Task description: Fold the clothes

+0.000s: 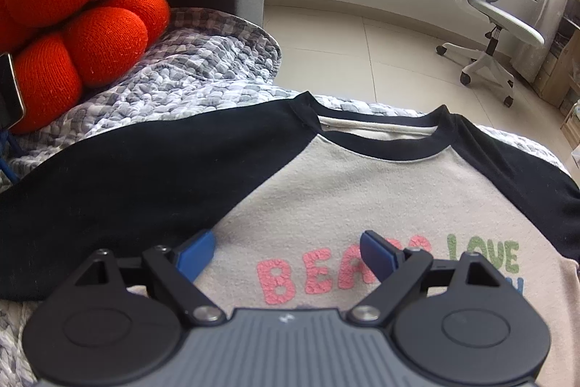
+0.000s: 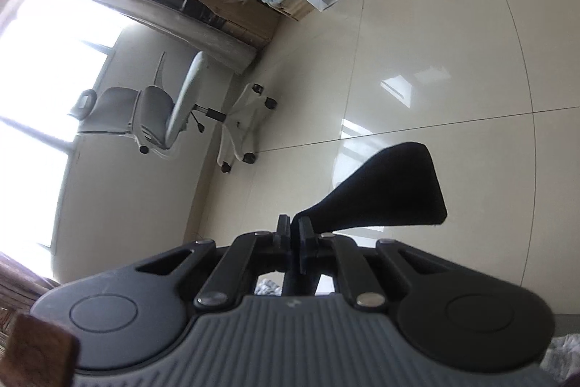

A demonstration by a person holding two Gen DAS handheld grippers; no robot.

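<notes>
Sweatshirt flat on the quilt, one sleeve lifted

My left gripper [image 1: 286,254] hovers spread wide above the sweatshirt [image 1: 362,191] on the quilt [image 1: 188,82]; my right gripper [image 2: 295,234] pinches its black sleeve [image 2: 391,191] above the floor [image 2: 435,60].

A fleecy, matt shirt [image 1: 362,191] with nubbly raised letters [image 1: 290,274] is lying on a puckered quilt [image 1: 203,71], beside a coarse-knit red cushion [image 1: 83,6]. The left tongs [image 1: 286,256] are showing smooth blue plastic pads [image 1: 195,252], matt black arms, bright metal pins and a ribbed grey body. The right tongs [image 2: 295,234] are pinching matt black cloth [image 2: 391,191]. Glossy floor tiles [image 2: 417,60] are reflecting window light near a smooth plastic chair [image 2: 174,111].
</notes>
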